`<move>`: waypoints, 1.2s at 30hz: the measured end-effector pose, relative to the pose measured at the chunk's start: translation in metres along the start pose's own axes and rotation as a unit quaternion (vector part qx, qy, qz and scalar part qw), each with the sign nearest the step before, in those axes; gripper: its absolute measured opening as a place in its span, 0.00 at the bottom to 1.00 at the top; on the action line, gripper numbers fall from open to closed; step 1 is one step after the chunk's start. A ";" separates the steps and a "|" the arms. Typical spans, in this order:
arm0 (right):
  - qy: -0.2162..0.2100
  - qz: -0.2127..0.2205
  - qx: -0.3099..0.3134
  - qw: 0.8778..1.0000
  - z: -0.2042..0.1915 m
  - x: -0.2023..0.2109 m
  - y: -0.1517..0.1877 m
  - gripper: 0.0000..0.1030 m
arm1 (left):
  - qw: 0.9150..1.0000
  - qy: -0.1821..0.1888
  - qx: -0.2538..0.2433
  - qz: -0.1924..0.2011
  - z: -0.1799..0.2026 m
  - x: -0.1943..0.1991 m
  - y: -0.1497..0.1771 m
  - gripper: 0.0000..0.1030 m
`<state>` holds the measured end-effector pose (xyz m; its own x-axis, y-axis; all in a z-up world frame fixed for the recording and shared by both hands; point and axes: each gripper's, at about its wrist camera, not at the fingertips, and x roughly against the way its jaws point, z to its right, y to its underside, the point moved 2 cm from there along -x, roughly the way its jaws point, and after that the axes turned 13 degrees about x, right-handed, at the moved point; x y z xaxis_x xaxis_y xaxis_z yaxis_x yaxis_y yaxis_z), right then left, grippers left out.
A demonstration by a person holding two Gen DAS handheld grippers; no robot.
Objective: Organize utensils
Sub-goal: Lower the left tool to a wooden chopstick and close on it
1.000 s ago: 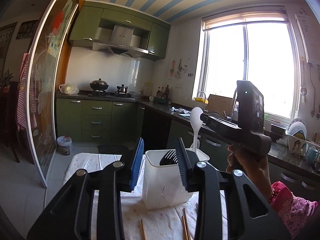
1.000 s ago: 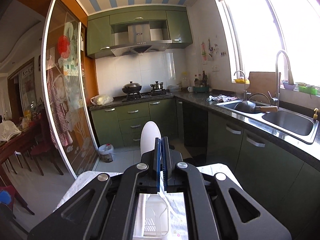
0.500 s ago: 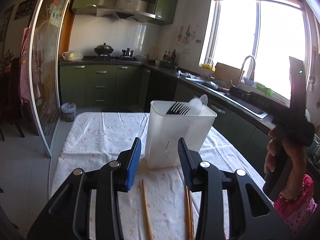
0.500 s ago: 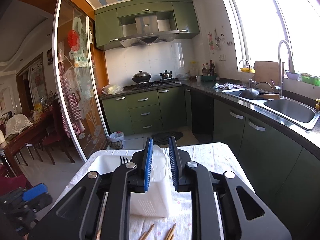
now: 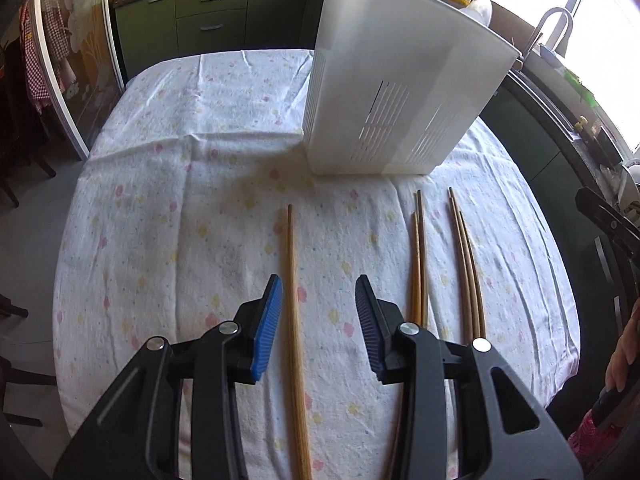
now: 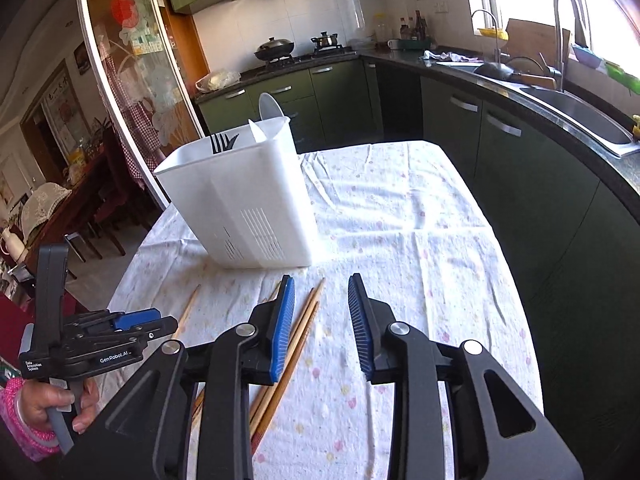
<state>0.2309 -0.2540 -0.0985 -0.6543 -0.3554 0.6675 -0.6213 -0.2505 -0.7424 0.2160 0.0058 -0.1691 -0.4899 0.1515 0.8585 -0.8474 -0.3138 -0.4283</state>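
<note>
So the white utensil caddy (image 6: 244, 196) is already holding a black fork (image 6: 222, 142) and white spoon (image 6: 270, 106), while six chopsticks (image 5: 466, 264) are still lying near it on the tablecloth (image 5: 192, 184), the left gripper (image 5: 316, 300) hanging open around the leftmost chopstick (image 5: 294, 308), the right gripper (image 6: 321, 302) opening on nothing.

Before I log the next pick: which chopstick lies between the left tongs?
The lone chopstick, lying apart to the left of the other chopsticks; it runs between the left tongs, untouched.
</note>
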 end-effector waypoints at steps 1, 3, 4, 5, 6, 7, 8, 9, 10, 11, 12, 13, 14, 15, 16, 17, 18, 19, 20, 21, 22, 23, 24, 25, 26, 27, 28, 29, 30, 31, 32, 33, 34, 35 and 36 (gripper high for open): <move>0.001 -0.002 -0.001 1.000 0.002 0.000 0.001 0.28 | 1.000 -0.001 0.002 -0.005 0.001 -0.002 0.000 0.35; 0.003 -0.008 0.001 1.000 0.004 -0.001 -0.001 0.28 | 1.000 -0.008 0.000 -0.009 0.002 -0.005 0.000 0.35; 0.004 -0.014 0.005 1.000 0.003 -0.002 -0.002 0.28 | 1.000 -0.012 0.001 -0.009 0.003 -0.006 -0.001 0.35; 0.004 -0.019 0.007 1.000 0.001 -0.004 -0.003 0.28 | 1.000 -0.015 0.003 -0.010 0.003 -0.007 -0.001 0.35; 0.003 -0.025 0.009 1.000 0.000 -0.007 -0.003 0.28 | 1.000 -0.017 0.004 -0.012 0.003 -0.009 -0.001 0.35; 0.001 -0.031 0.011 0.999 -0.002 -0.010 -0.002 0.28 | 1.000 -0.021 0.005 -0.013 0.003 -0.010 -0.002 0.35; -0.001 -0.038 0.013 0.999 -0.005 -0.014 -0.003 0.28 | 1.000 -0.026 0.006 -0.013 0.002 -0.011 -0.002 0.35; -0.004 -0.045 0.013 0.999 -0.008 -0.018 -0.004 0.28 | 1.000 -0.027 0.006 -0.014 0.002 -0.012 -0.001 0.35; -0.007 -0.052 0.014 0.999 -0.010 -0.023 -0.002 0.28 | 0.999 -0.029 0.006 -0.015 0.001 -0.013 -0.001 0.35; -0.010 -0.058 0.014 0.998 -0.012 -0.027 -0.002 0.28 | 0.999 -0.030 0.008 -0.016 0.001 -0.014 -0.001 0.32; -0.013 -0.065 0.013 0.998 -0.012 -0.032 -0.001 0.28 | 0.999 -0.030 0.008 -0.016 0.000 -0.015 0.000 0.31; -0.016 -0.073 0.012 0.997 -0.014 -0.037 0.000 0.28 | 0.999 -0.030 0.007 -0.018 0.000 -0.016 0.000 0.30; -0.019 -0.081 0.010 0.997 -0.016 -0.042 0.002 0.28 | 0.999 -0.032 0.007 -0.019 0.000 -0.017 0.000 0.30; -0.022 -0.090 0.009 0.996 -0.017 -0.048 0.004 0.28 | 0.999 -0.033 0.009 -0.019 -0.001 -0.018 0.000 0.30; -0.022 -0.100 0.009 0.995 -0.018 -0.054 0.006 0.28 | 0.999 -0.034 0.009 -0.020 -0.001 -0.019 0.000 0.30; -0.024 -0.109 0.009 0.994 -0.018 -0.059 0.008 0.28 | 0.999 -0.035 0.009 -0.021 -0.001 -0.020 0.000 0.29; -0.027 -0.119 0.007 0.993 -0.019 -0.065 0.010 0.27 | 0.999 -0.036 0.010 -0.022 -0.002 -0.020 0.000 0.29; -0.027 -0.127 0.007 0.992 -0.019 -0.070 0.011 0.28 | 0.999 -0.037 0.010 -0.022 -0.002 -0.021 0.001 0.29; -0.025 -0.134 0.010 0.991 -0.020 -0.074 0.013 0.27 | 0.999 -0.038 0.009 -0.022 -0.002 -0.021 0.001 0.29; -0.023 -0.141 0.011 0.990 -0.020 -0.079 0.014 0.27 | 0.999 -0.039 0.009 -0.022 -0.003 -0.022 0.001 0.29; -0.021 -0.150 0.011 0.988 -0.019 -0.084 0.016 0.26 | 0.999 -0.041 0.010 -0.022 -0.003 -0.023 0.001 0.29; -0.019 -0.158 0.012 0.987 -0.018 -0.089 0.017 0.25 | 0.999 -0.042 0.007 -0.020 -0.003 -0.024 0.001 0.29; -0.017 -0.164 0.011 0.986 -0.016 -0.093 0.019 0.25 | 0.999 -0.044 0.005 -0.018 -0.003 -0.024 0.001 0.29; -0.013 -0.170 0.011 0.985 -0.015 -0.097 0.020 0.25 | 0.999 -0.046 0.004 -0.017 -0.003 -0.025 0.000 0.29; -0.009 -0.176 0.012 0.984 -0.014 -0.101 0.021 0.25 | 0.999 -0.046 0.003 -0.016 -0.003 -0.025 0.000 0.29; -0.006 -0.180 0.012 0.984 -0.013 -0.104 0.021 0.25 | 0.999 -0.047 0.002 -0.016 -0.003 -0.026 0.000 0.29; -0.004 -0.183 0.012 0.983 -0.013 -0.107 0.023 0.25 | 0.999 -0.049 0.000 -0.016 -0.003 -0.026 -0.001 0.29; -0.002 -0.185 0.013 0.983 -0.013 -0.108 0.023 0.25 | 0.999 -0.050 -0.001 -0.016 -0.003 -0.026 -0.001 0.29; -0.002 -0.186 0.013 0.983 -0.013 -0.109 0.024 0.25 | 0.999 -0.050 -0.002 -0.015 -0.004 -0.026 -0.001 0.29; -0.002 -0.186 0.015 0.982 -0.014 -0.109 0.023 0.25 | 0.999 -0.050 -0.003 -0.014 -0.004 -0.027 -0.002 0.29; -0.005 -0.186 0.015 0.983 -0.015 -0.109 0.023 0.25 | 0.999 -0.051 -0.005 -0.014 -0.004 -0.027 -0.001 0.29; -0.007 -0.184 0.015 0.983 -0.017 -0.108 0.023 0.25 | 0.999 -0.051 -0.006 -0.013 -0.004 -0.027 -0.002 0.29; -0.007 -0.181 0.014 0.983 -0.017 -0.107 0.022 0.25 | 0.999 -0.050 -0.006 -0.013 -0.004 -0.027 -0.002 0.29; -0.005 -0.178 0.014 0.984 -0.017 -0.105 0.021 0.25 | 0.999 -0.050 -0.006 -0.012 -0.005 -0.027 -0.002 0.29; -0.007 -0.175 0.014 0.985 -0.019 -0.102 0.020 0.25 | 0.999 -0.050 -0.007 -0.012 -0.004 -0.027 -0.002 0.29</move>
<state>0.2774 -0.2059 -0.1808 -0.3970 -0.2550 0.8817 -0.7951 -0.3844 -0.4691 0.2303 0.0064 -0.1930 -0.4474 0.0651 0.8920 -0.8617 -0.2985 -0.4104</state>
